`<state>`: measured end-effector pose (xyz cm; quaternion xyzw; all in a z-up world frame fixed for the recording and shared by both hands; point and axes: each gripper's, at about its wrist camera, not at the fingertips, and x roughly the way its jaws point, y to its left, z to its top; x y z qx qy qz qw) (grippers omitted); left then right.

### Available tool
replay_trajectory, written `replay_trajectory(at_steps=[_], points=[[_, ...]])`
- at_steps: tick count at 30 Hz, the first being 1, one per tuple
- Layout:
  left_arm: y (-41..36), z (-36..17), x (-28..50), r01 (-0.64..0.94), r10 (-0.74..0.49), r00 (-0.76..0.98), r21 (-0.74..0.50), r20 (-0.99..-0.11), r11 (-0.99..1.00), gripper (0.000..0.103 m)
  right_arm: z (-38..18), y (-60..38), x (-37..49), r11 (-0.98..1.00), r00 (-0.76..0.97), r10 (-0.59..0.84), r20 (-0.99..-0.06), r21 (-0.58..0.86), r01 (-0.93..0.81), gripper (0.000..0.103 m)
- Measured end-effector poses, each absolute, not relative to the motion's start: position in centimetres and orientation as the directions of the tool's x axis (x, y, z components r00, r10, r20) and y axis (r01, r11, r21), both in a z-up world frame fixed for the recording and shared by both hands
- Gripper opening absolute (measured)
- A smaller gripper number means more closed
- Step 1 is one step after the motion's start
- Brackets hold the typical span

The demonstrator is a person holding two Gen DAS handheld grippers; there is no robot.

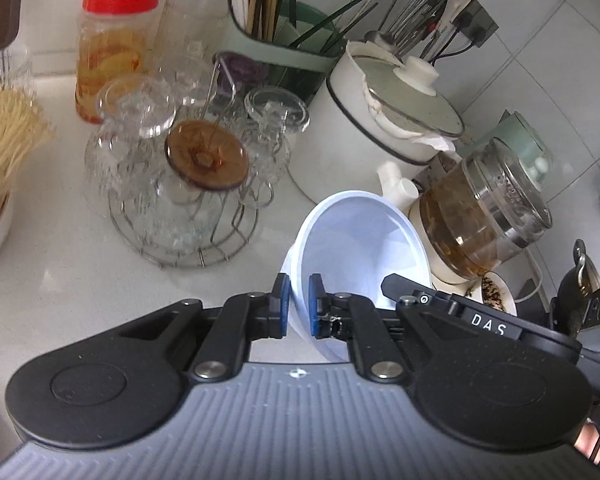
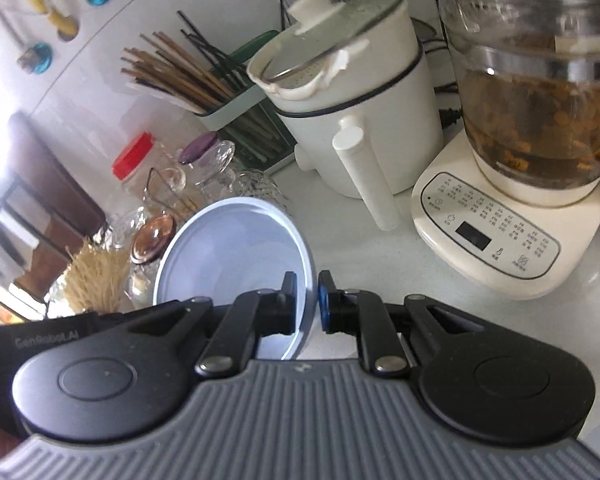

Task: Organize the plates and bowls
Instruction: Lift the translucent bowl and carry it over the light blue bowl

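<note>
Evidently One Bowl, Two Grippers Pinching Its Rim

Plainly, a single pale blue bowl point(image 1: 360, 248) is hanging above the white countertop point(image 1: 60, 272), tipped on its side. In the left wrist view its mouth is facing up and away toward the appliances, with its round rim standing almost on edge; in the right wrist view the same bowl point(image 2: 232, 248) is showing its hollow to the camera, rim running top to bottom.

Two grippers are sharing it. The left gripper point(image 1: 298, 306) is pinching the bowl's wall near the rim, one blue pad outside and one inside, jaws nearly together. The right gripper point(image 2: 308, 300) is clamping the opposite side of the rim in the same way. Both are pointing forward and downward over the counter, and the right one's black body is showing at the right edge of the left view.

Around the bowl are sitting one white electric pot point(image 1: 384, 108) with a glass lid, one glass kettle point(image 2: 536, 112) of brown liquid on a cream base, one red-capped jar point(image 1: 114, 48), one wire rack point(image 1: 180, 236) of upturned glasses, and one green holder point(image 1: 276, 48) of chopsticks.
</note>
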<state>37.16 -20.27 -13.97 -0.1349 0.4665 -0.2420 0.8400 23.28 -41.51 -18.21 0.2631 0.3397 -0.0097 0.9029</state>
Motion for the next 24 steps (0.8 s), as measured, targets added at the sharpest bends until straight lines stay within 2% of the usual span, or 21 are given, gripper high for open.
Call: replay_trajectory(at_steps=[8, 24], points=[[-18.7, -12.9, 34.4, 0.294, -0.558, 0.463, -0.474, -0.689, 0.830, 0.012, -16.5, -40.5, 21.1, 0.858, 0.810, 0.146, -0.568, 0.480, 0.182, 0.014], [-12.4, -11.9, 29.5, 0.247, -0.490, 0.527, -0.426, -0.695, 0.870, 0.012, -16.4, -34.9, 17.6, 0.851, 0.829, 0.215, -0.516, 0.516, 0.100, 0.014]])
